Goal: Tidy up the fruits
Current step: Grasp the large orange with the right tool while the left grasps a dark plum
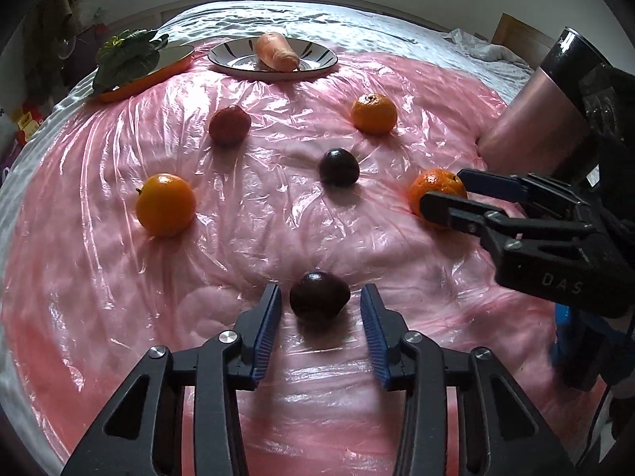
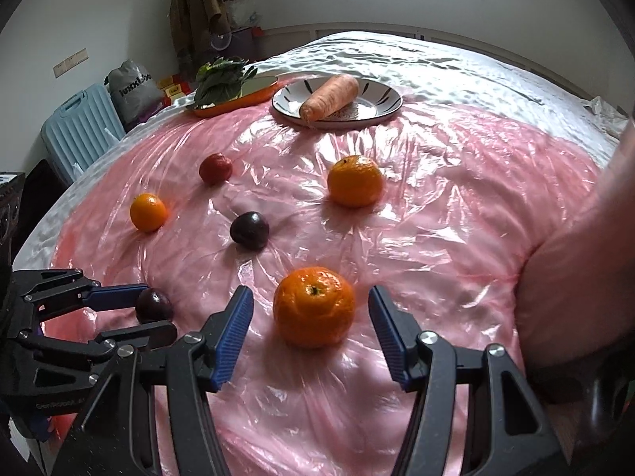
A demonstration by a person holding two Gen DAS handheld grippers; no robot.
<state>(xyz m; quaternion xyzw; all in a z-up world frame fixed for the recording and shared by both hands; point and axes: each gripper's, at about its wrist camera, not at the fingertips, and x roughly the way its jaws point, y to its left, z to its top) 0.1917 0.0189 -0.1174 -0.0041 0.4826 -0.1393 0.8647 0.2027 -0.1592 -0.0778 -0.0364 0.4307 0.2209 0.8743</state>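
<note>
pink plastic sheet [image 1: 254,238] is covering a bed, likely to keep the bedding clean and to give the fruit a flat working area; a pale wall and some room clutter are sitting beyond the far edge.

fruit is lying well apart across the sheet, none touching, which is leaving room for a claw to come in on each one alone. two plates are waiting at the far edge: a striped plate [image 1: 317,64] already carrying a carrot [image 1: 276,52], and to its left an orange tray [image 1: 131,85] carrying a leafy green [image 1: 127,55]. judged: these are serving as sorting bins, vegetables done, fruit still to be sorted.

left claw [image 1: 319,319] is pointing steeply down with a dark plum [image 1: 319,295] sitting between its blue pads; jaws are standing narrow, but gaps are showing on both sides, so it is bracketing, not gripping. the right-wrist view is agreeing.

right claw [image 2: 311,333] is straddling a near orange [image 2: 313,305] the same way, jaws wider, pads clear of the peel.

remaining on the sheet: second plum [image 1: 339,166] in the middle, a far orange [image 1: 374,113], a left orange [image 1: 166,204], a red fruit [image 1: 229,123] far left.

judged: both claws are lining up for a simultaneous pick; soft bedding may be letting round fruit roll as pads are closing.
</note>
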